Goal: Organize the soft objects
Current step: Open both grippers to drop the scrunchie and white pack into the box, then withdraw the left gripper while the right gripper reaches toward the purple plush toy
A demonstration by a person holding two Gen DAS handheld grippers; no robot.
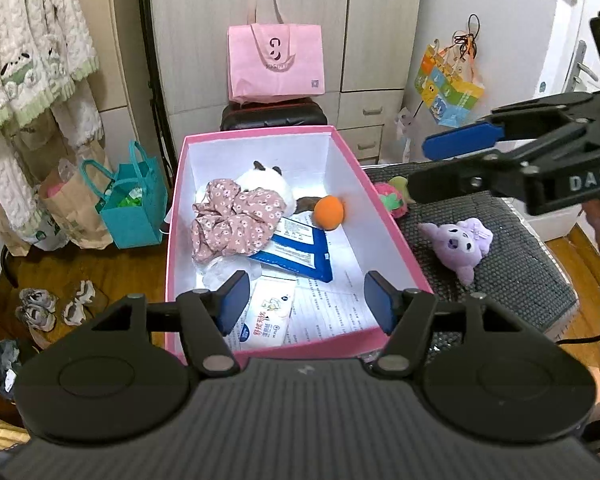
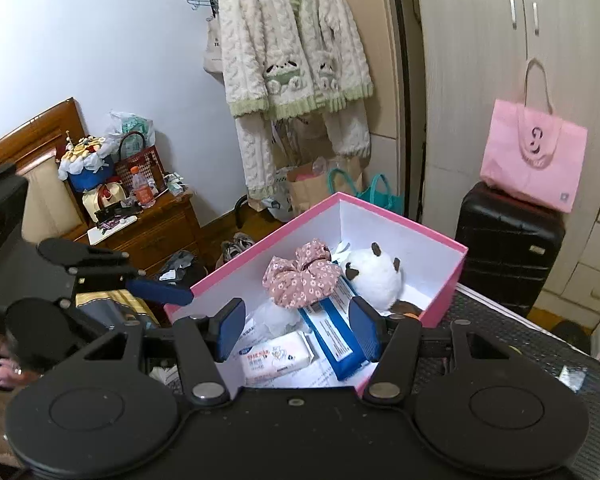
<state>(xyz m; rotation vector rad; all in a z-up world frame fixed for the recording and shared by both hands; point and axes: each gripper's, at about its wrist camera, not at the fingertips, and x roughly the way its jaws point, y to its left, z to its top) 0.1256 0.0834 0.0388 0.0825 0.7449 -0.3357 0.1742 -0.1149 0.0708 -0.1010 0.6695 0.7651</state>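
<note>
Several soft items: lying inside the pink box [image 1: 384,216], others sitting outside it on the dark knitted mat [image 1: 520,264].
Pink box: open-topped, pink outside and white inside, standing at the mat's left edge in the left wrist view; printed paper is lining its floor.
Floral scrunchie [image 1: 236,220]: dusty pink with small white blossoms, gathered in loose folds, resting against the panda plush.
Panda plush [image 1: 268,184]: white and rounded with dark ears, lying toward the box's far end.
Orange ball [image 1: 329,212]: fuzzy and round, sitting by the box's right wall, just beside the panda plush.
Blue packet [image 1: 300,250]: flat, blue with white label panels, lying mid-box partly under the scrunchie.
Tissue pack [image 1: 266,316]: white with a cartoon print and red lettering, lying at the box's near end.
Purple plush [image 1: 460,246]: lilac, big-eyed, lying on the mat to the right of the box, well apart from it.
Pink-green plush [image 1: 392,194]: lying on the mat just outside the box's right wall; shape is hard to make out.
Left gripper [image 1: 308,304]: hovering over the box's near end, blue pads spread apart, gripping nothing.
Right gripper [image 2: 296,330]: hovering over the box's near corner, pads likewise standing apart, nothing between them.
</note>
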